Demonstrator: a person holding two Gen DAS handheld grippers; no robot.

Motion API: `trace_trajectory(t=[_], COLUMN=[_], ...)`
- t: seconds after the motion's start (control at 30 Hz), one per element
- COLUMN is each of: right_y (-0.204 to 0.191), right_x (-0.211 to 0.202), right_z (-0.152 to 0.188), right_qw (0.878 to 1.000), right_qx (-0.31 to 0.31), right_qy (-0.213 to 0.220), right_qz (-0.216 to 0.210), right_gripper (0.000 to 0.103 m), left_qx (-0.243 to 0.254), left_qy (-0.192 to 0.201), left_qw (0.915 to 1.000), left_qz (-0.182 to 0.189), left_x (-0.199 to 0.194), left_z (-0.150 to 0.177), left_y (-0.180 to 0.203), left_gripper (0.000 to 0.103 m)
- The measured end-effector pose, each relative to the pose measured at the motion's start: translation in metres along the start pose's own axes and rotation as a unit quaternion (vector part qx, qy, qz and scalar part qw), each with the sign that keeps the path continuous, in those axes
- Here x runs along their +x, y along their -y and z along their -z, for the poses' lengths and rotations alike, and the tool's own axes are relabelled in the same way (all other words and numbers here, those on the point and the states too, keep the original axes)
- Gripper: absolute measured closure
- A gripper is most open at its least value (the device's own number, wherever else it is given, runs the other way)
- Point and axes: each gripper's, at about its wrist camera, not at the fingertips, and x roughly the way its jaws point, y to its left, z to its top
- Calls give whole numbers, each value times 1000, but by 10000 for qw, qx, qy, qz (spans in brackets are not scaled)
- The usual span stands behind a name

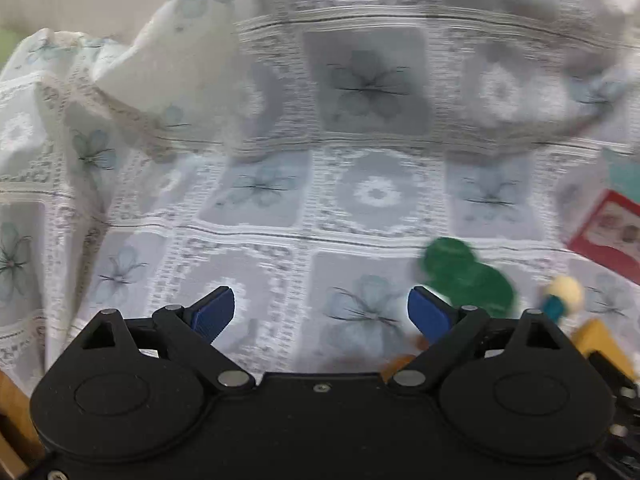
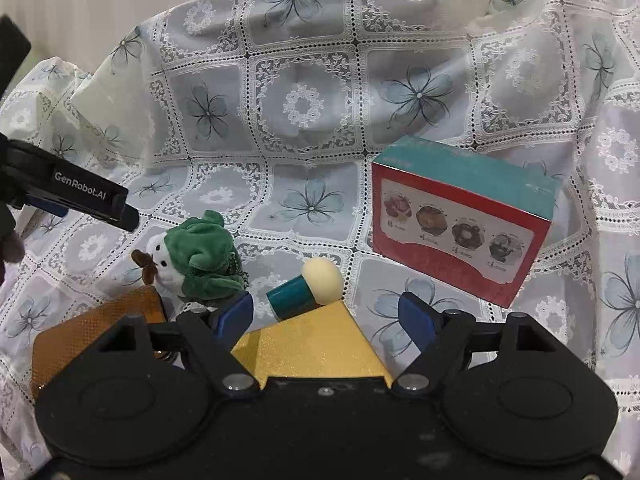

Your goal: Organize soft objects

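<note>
Holding both grippers over the lace cloth (image 2: 304, 100), you are keeping each one empty. Your left gripper (image 1: 321, 314) is gaping wide over bare cloth, nothing between its blue pads. Your right gripper (image 2: 326, 318) is standing partly open above the gold card (image 2: 316, 348), gripping nothing. The green plush toy (image 2: 196, 258) is lying beside the teal and cream capsule (image 2: 306, 288), left of the red box (image 2: 460, 224).

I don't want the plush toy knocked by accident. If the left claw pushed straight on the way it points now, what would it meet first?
Probably just the lace cloth. The open left claw frames bare fabric; the plush toy sits off its right finger, though blur leaves depth uncertain.
</note>
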Motion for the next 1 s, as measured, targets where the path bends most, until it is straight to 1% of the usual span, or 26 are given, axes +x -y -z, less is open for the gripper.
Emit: trace_trajectory(t=[0.13, 0.2, 0.33, 0.37, 0.4, 0.47, 0.5, 0.53, 0.6, 0.67, 0.73, 0.83, 0.87, 1.0], right_y=[1, 1, 0, -1, -1, -2, -1, -1, 0, -1, -2, -3, -4, -8], right_x=[-5, -8, -10, -10, -9, -6, -4, -1, 7, 14, 22, 36, 41, 62], right_z=[3, 4, 6, 6, 6, 4, 1, -2, -9, -15, -22, -30, -32, -36], right_qw=[10000, 9999, 9996, 9995, 9994, 9993, 9993, 9992, 9985, 9974, 9960, 9944, 9937, 9905], right_qx=[3, -53, -180, -214, -256, -365, -381, -396, -468, -594, -728, -800, -817, -925], right_qy=[43, 100, 151, 161, 147, 74, 20, -50, -216, -302, -409, -561, -634, -906], right_qz=[17, 90, 146, 169, 191, 98, 17, -57, -198, -277, -324, -397, -432, -471], right_gripper=[24, 23, 22, 20, 15, 14, 14, 13, 14, 14, 14, 16, 18, 21], left_qx=[127, 211, 315, 302, 291, 250, 200, 164, 88, 58, 116, 213, 223, 149], left_qy=[-186, -299, -518, -585, -656, -769, -856, -924, -1068, -1006, -919, -810, -802, -920], left_qw=[9985, 9971, 9960, 9957, 9953, 9947, 9940, 9931, 9898, 9903, 9911, 9934, 9936, 9915], left_qz=[505, 673, 661, 649, 646, 635, 651, 704, 937, 961, 958, 782, 766, 912], left_x=[-2, 1, 17, 21, 26, 35, 38, 42, 48, 47, 45, 46, 47, 58], left_z=[-1, -1, -2, -2, -3, -4, -5, -6, -9, -11, -14, -16, -15, -13], left_y=[23, 36, 57, 59, 61, 62, 60, 59, 55, 51, 48, 41, 38, 23], left_gripper=[11, 11, 11, 11, 12, 23, 37, 38, 40, 42, 42, 42, 42, 33])
